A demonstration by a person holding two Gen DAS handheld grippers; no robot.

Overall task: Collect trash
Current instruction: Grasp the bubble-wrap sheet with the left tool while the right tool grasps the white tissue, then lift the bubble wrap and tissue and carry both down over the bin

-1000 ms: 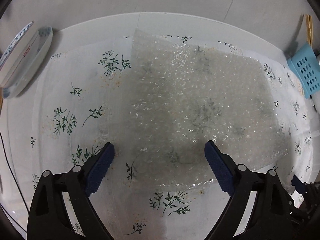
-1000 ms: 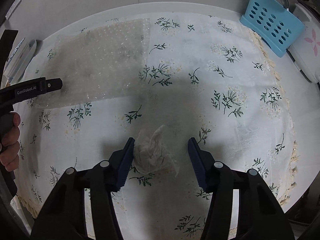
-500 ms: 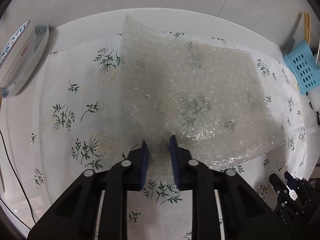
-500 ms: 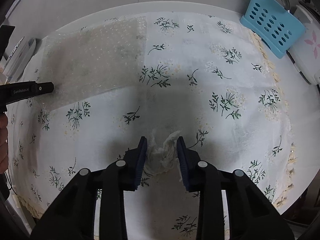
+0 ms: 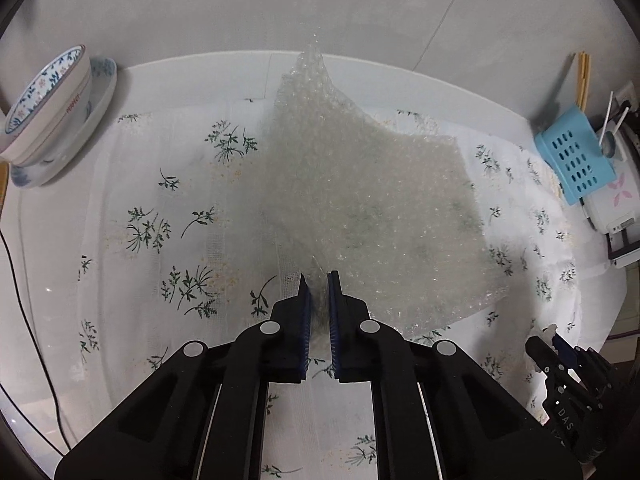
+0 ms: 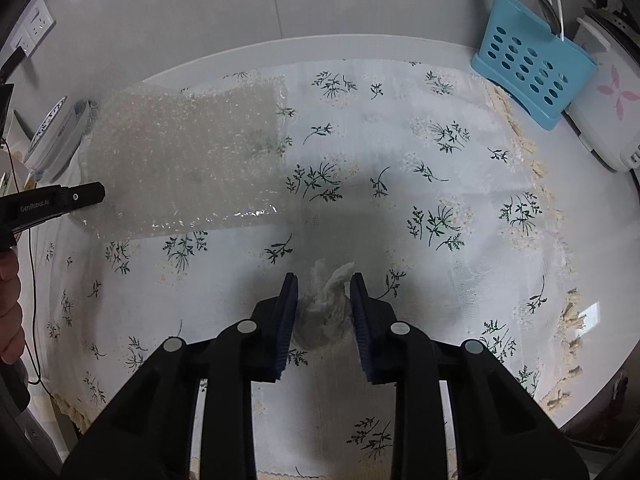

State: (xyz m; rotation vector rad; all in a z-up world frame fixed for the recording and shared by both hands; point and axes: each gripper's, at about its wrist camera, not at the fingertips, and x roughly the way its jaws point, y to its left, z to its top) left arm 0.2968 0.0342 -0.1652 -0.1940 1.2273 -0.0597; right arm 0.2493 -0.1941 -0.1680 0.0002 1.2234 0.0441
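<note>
Once flat, bubble wrap (image 5: 360, 184) now hangs from left gripper (image 5: 318, 280).

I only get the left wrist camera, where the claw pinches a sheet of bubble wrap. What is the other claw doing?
Observer: The right claw is closing on a crumpled tissue. The tissue sits between its pads and touches both.
Operator: And who carries the claw I'm looking through?
Observer: A person. A bare hand shows at the left edge of the right wrist view, just below the black body of the left claw.
Operator: Is there anything on the wall that I miss?
Observer: Yes, white wall sockets sit at the upper left of that view.
</note>
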